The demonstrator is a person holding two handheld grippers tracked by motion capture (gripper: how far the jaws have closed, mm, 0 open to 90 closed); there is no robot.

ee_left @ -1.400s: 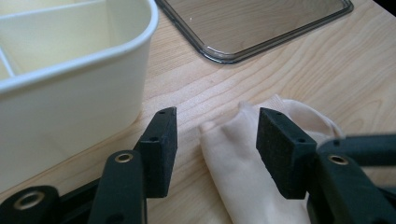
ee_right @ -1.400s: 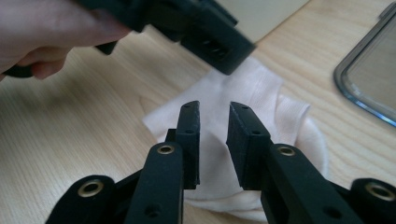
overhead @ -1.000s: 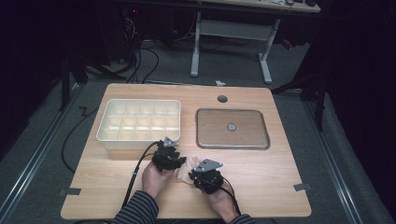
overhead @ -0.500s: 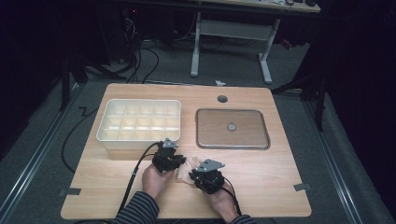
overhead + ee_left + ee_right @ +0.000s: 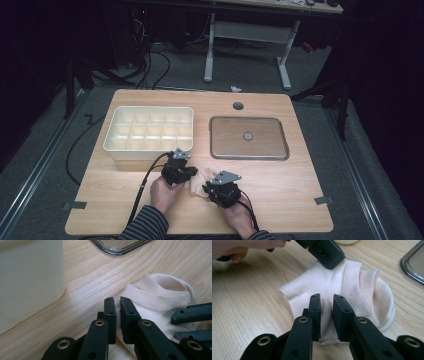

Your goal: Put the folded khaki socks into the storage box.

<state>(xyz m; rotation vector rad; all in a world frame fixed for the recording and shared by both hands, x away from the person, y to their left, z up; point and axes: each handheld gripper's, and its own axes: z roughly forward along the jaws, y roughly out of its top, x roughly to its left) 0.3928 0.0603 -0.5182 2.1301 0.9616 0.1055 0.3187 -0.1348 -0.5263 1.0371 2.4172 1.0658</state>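
A cream ankle sock [image 5: 198, 181] lies on the wooden table near its front edge, between my two grippers. My left gripper [image 5: 192, 176] comes at it from the left. Its jaws [image 5: 118, 305] have just been closing and now pinch the sock's [image 5: 160, 297] edge next to the ribbed cuff. My right gripper [image 5: 206, 187] reaches in from the right. Its jaws [image 5: 327, 300] hold a raised fold of the sock [image 5: 332, 280] and have just eased a little wider. Each gripper shows in the other's view: the right gripper [image 5: 192, 313] and the left gripper [image 5: 325, 251].
A white compartment box [image 5: 148, 108] stands just behind my left hand. A shallow grey tray [image 5: 248, 119] with a small round piece in its middle lies to its right. A round cable hole [image 5: 238, 106] sits near the table's far edge.
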